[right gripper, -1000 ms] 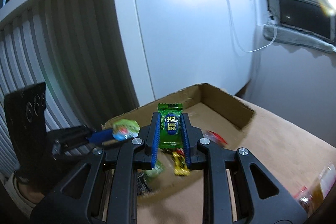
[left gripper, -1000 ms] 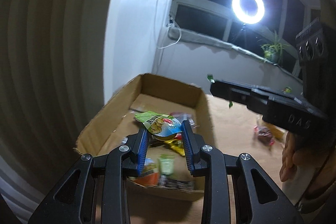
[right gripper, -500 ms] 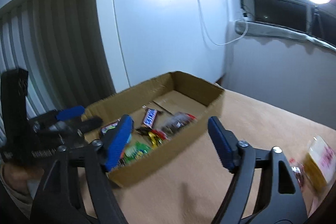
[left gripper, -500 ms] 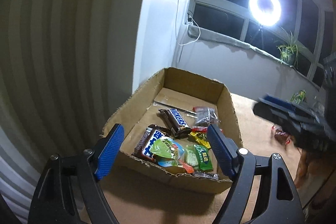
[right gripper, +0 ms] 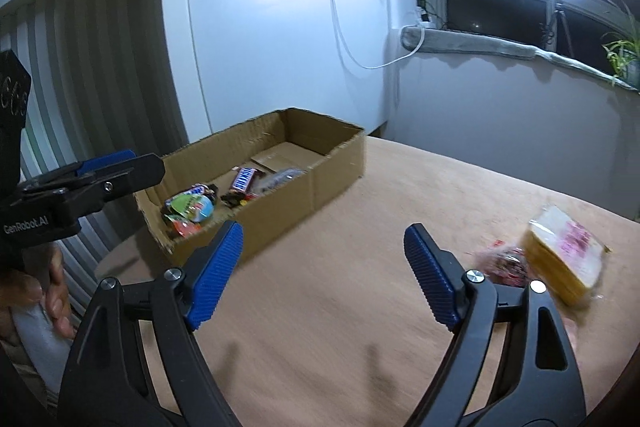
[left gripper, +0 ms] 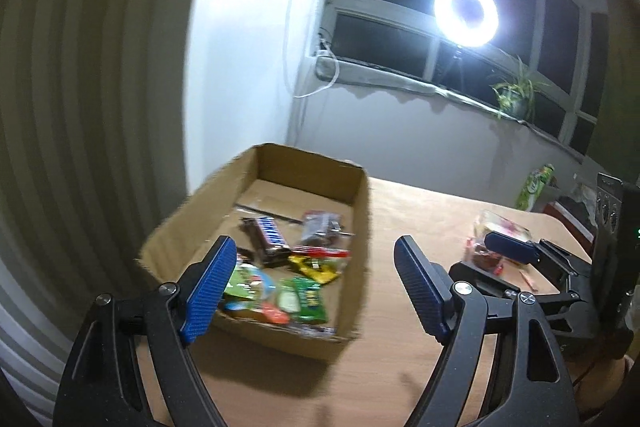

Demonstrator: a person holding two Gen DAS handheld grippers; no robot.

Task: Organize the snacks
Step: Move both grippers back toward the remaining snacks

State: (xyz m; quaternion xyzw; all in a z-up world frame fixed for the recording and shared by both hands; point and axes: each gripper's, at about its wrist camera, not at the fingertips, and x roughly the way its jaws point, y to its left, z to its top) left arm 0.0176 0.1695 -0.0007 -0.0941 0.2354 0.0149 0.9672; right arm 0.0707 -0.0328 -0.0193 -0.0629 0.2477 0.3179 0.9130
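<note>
While the left gripper (left gripper: 308, 283) hangs with its blue pads wide apart and nothing held, the cardboard box (left gripper: 362, 223) sits just ahead of it on the tan tabletop (left gripper: 420, 219), with a Snickers bar (left gripper: 269, 235), a yellow wrapper (left gripper: 316, 266) and green packets (left gripper: 306, 297) inside. Beyond it stand a ribbed panel, a white wall, dark window panes, a ring light (left gripper: 466, 12) and a potted plant (left gripper: 514, 97) on the sill. From the right wrist, the right gripper (right gripper: 322, 267) is opening over bare tabletop (right gripper: 320, 307), empty; the box (right gripper: 296, 199) lies ahead to its left, and a yellow packet (right gripper: 566, 261) and a red wrapped snack (right gripper: 505, 261) lie just right of its right finger.
</note>
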